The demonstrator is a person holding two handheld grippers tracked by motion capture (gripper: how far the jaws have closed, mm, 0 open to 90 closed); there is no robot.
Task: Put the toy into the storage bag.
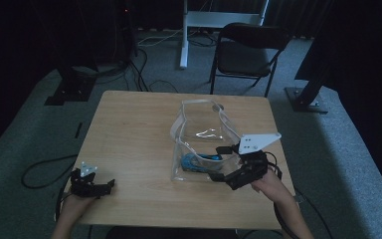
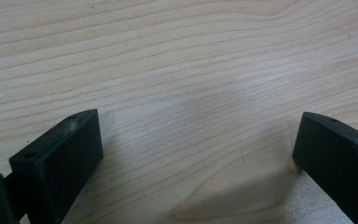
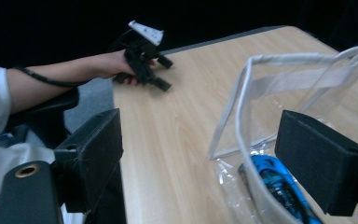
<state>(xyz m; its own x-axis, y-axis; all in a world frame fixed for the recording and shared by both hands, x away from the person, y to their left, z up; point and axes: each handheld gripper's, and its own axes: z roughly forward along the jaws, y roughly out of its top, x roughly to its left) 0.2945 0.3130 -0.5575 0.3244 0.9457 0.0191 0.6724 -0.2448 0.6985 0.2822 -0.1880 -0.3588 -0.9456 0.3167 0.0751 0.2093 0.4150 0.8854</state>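
Observation:
A clear plastic bag [image 1: 199, 124] with white trim stands open on the wooden table [image 1: 129, 129], right of centre. Inside it, at the near end, lies a blue object [image 1: 191, 162]. My right gripper [image 1: 221, 162] is open at the bag's near right corner. In the right gripper view the bag's white rim [image 3: 242, 116] passes between the spread jaws of my right gripper [image 3: 203, 130], and the blue object [image 3: 275, 179] lies just below. My left gripper [image 1: 104, 185] rests near the table's front left corner. It is open over bare wood [image 2: 198, 126] with nothing between its jaws.
A black folding chair [image 1: 246, 50] and a white desk leg [image 1: 184, 35] stand beyond the table's far edge. Cables [image 1: 40, 172] lie on the grey carpet at the left. The person's other arm [image 3: 60, 74] reaches in from the left of the right gripper view.

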